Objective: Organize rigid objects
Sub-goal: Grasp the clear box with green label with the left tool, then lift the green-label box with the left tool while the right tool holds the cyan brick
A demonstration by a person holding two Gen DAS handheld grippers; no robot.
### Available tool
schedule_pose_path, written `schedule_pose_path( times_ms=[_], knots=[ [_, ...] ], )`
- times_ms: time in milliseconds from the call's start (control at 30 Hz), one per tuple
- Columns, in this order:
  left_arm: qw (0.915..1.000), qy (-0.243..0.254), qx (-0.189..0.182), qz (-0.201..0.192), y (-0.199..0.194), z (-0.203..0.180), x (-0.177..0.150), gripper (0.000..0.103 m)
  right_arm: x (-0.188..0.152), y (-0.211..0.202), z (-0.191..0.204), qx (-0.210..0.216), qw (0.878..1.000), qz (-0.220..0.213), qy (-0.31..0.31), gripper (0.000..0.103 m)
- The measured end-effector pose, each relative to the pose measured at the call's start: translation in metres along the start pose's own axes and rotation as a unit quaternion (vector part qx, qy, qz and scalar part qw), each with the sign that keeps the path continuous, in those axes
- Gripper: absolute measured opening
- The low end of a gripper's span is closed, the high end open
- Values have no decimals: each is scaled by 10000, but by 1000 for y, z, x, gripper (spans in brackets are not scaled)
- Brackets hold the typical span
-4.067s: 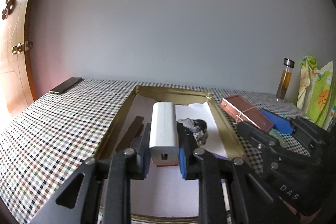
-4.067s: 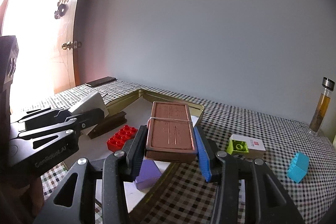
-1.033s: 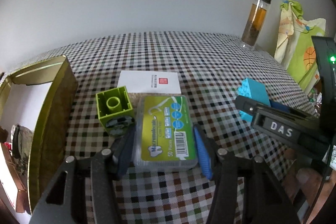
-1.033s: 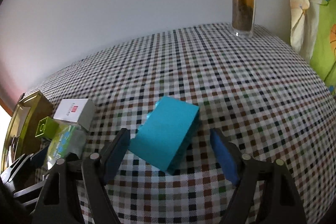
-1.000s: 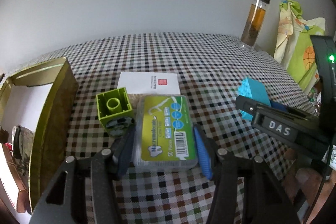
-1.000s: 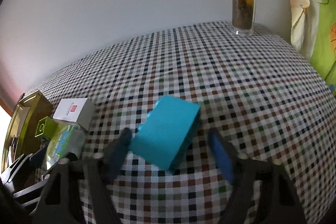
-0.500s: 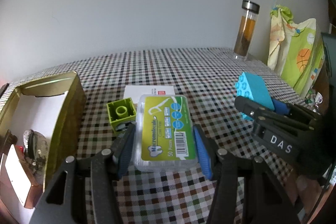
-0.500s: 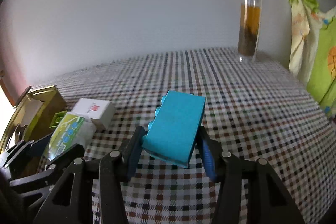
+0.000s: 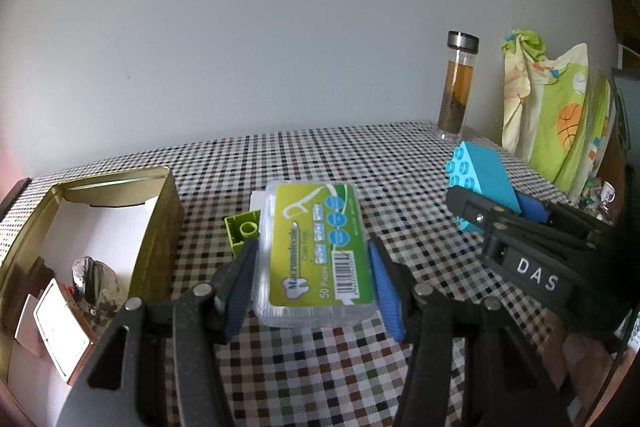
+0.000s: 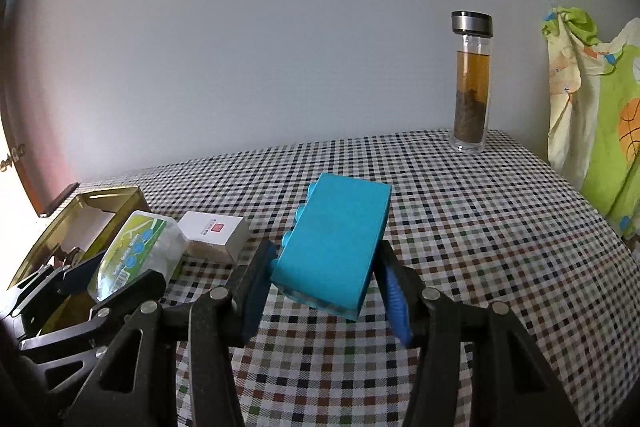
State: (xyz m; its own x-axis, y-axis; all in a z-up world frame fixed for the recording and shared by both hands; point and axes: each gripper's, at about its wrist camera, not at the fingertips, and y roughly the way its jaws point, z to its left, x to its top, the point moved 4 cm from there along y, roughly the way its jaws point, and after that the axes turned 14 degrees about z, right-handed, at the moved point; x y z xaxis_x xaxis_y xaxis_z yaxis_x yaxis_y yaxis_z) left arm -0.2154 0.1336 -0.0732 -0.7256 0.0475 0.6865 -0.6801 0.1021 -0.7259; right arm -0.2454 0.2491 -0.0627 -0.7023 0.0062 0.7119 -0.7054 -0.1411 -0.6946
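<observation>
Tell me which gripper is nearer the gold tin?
Left. The left gripper, holding the floss box, sits just beside the gold tin; the right gripper, holding the blue brick, is farther off.

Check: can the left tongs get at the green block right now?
Probably not. The left tongs are shut on the floss box, so nothing else fits between them. The green block sits on the table just beyond, partly hidden behind the box.

Clear floss-pick box [image 9: 314, 247] and cyan brick [image 10: 334, 249] held above table
</observation>
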Motion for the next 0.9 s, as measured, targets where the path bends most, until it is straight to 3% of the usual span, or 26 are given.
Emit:
schedule_pose_path(
  times_ms=[367,900],
  knots=[
    [9999,-15,-41,-137,-10,3,-7,54,-7,-13,6,-45,9997,-203,-89,53],
    [9979,126,173,-607,-38,3,-20,54,-19,-38,15,52,9981,-609,-118,53]
  ],
)
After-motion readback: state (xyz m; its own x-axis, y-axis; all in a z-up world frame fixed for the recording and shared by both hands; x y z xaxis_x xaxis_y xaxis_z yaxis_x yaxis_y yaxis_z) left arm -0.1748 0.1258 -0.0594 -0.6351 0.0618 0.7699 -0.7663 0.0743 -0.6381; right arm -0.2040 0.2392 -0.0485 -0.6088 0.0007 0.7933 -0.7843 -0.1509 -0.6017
